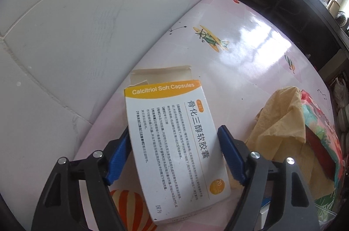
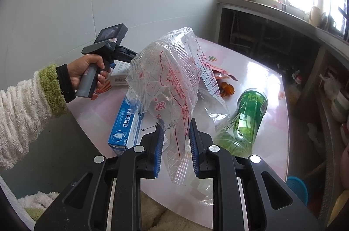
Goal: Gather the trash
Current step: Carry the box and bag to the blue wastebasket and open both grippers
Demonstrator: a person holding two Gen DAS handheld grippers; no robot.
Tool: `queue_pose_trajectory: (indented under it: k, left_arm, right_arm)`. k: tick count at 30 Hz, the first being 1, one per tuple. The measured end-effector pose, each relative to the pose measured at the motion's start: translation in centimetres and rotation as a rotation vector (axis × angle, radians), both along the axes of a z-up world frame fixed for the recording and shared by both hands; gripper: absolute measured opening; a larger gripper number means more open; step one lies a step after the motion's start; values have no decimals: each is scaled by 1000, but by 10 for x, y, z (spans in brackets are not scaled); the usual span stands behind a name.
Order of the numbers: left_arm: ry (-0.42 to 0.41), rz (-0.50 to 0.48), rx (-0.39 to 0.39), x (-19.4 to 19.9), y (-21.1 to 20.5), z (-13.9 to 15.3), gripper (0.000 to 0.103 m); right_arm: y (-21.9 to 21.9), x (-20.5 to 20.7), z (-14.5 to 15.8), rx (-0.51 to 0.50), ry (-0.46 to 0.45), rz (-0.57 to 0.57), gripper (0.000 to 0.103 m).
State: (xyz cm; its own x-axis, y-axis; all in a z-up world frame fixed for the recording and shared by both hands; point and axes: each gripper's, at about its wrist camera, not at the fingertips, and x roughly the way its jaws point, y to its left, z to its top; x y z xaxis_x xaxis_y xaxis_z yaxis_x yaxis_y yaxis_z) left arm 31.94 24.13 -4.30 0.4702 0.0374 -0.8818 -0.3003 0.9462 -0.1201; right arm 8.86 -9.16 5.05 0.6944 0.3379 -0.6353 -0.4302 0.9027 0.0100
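So: we hold clear plastic bag (image 2: pixel 174 82) pinched between right fingers (image 2: pixel 176 148), nothing visibly inside yet. Toothpaste box (image 2: pixel 126 122) at ten o'clock, green can (image 2: pixel 244 119) at two, still on worktop (image 2: pixel 250 69). Left fingers (image 1: pixel 174 157) spread wide, straddling capsule box (image 1: pixel 174 143), whether pads touch we cannot tell.

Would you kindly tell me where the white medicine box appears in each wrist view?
Left wrist: medicine box lies centre-bottom, between the left gripper's blue fingers.
Right wrist: only a white corner shows at centre-left, beside the hand holding that gripper.
Shared landmark: the pink table.
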Motion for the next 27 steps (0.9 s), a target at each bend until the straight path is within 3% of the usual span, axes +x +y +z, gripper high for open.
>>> queue_pose_trajectory:
  k: [6,14,21,27]
  left_arm:
    - [-56,-2,15,-27,10,17,74]
    - [-216,-3,25,-89,2,76,74]
    - [-383,-177,5,-136,-63,146,74]
    - [-440,-465,-104,-150,-170,187,73]
  right_arm:
    - [0,-5,4,2,-12,-7,21]
    - [-7,-19,19,52,-50,-4,21]
    - [-31,-34,42,72,-139,-64,21]
    - [-90,-52,52,73,-202,-253,21]
